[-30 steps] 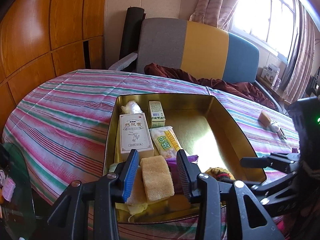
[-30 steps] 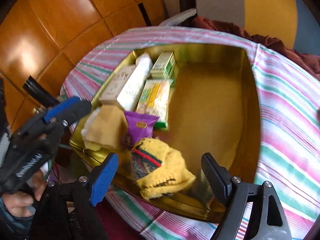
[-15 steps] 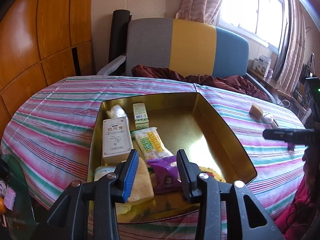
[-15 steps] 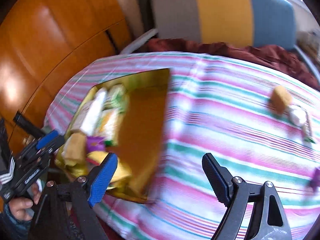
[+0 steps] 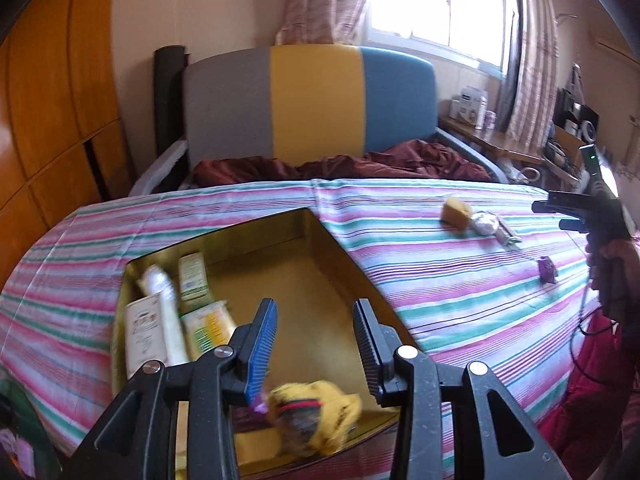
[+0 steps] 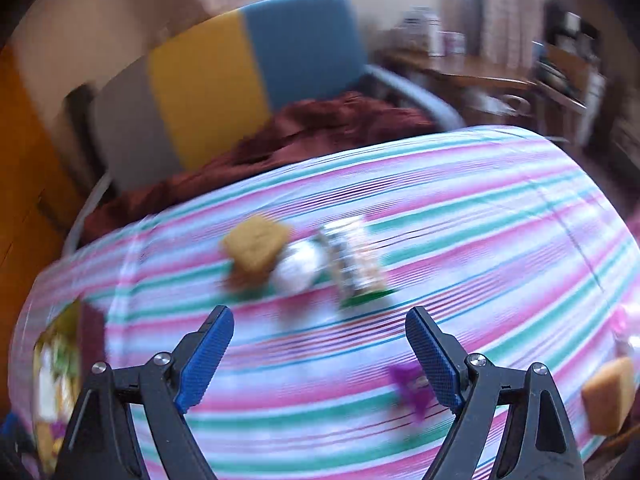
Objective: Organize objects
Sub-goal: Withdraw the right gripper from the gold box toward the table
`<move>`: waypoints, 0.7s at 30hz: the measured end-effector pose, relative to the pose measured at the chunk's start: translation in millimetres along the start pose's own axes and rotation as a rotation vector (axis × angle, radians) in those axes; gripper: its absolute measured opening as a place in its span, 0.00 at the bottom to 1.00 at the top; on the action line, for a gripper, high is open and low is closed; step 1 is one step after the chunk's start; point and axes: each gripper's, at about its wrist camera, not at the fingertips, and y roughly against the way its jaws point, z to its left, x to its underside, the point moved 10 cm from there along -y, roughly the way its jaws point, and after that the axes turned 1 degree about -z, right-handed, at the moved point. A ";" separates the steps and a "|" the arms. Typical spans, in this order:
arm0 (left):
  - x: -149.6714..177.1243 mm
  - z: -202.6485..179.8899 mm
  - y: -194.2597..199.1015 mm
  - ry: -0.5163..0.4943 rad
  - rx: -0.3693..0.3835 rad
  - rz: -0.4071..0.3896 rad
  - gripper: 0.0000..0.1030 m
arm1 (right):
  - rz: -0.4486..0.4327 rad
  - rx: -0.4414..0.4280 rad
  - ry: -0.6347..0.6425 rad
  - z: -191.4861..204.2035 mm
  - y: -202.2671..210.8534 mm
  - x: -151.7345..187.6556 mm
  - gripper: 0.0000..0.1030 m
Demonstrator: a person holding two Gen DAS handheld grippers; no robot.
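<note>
The striped surface (image 6: 460,216) carries two groups: a gold tray (image 5: 320,248) on its left part, already holding packed goods, and loose things scattered on its right part. The right gripper (image 6: 320,346) is the nearer one to the loose things; they lie ahead of and slightly above its fingers in its own blurred view, with nothing between the fingers, which stand wide apart. The left gripper (image 5: 316,340) hangs over the tray's near end, its fingers partly apart and empty, a yellow knitted piece (image 5: 316,416) lying below them inside the tray.

Loose things, counted from the right wrist view: two tan sponges (image 6: 256,248), one by the cluster and one at the right edge; one flat printed packet (image 6: 356,264), its long axis running away from the fingers; one white wad (image 6: 300,268); one purple wrapper (image 6: 412,388) just beside the right finger.
</note>
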 end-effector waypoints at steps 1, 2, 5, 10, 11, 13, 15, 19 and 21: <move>-4.1 -10.3 -3.0 -0.013 0.017 0.005 0.38 | -0.014 0.027 -0.042 -17.7 -3.4 -3.5 0.86; -7.7 -17.7 -5.6 -0.023 0.027 0.008 0.38 | -0.022 0.045 -0.091 -33.9 -6.5 -4.2 0.86; -18.6 -45.0 -17.9 -0.045 0.072 0.027 0.38 | 0.004 0.052 -0.225 -64.6 -13.6 0.0 0.86; -34.2 -98.3 -39.3 -0.088 0.165 0.064 0.38 | -0.015 0.021 -0.285 -69.3 -8.1 -3.7 0.86; -35.9 -108.1 -43.8 -0.093 0.182 0.076 0.38 | -0.004 0.006 -0.299 -68.2 -9.8 -2.0 0.86; -39.3 -129.9 -57.0 -0.095 0.226 0.109 0.38 | 0.012 -0.016 -0.329 -70.3 -10.8 2.4 0.86; -42.7 -149.9 -70.5 -0.098 0.257 0.138 0.38 | 0.013 -0.030 -0.362 -75.2 -10.0 4.3 0.86; -50.5 -177.7 -97.0 -0.135 0.258 0.170 0.38 | 0.020 -0.065 -0.428 -83.3 -9.0 8.4 0.88; -54.3 -184.9 -112.3 -0.148 0.257 0.196 0.38 | 0.032 -0.085 -0.443 -82.6 -9.9 10.3 0.88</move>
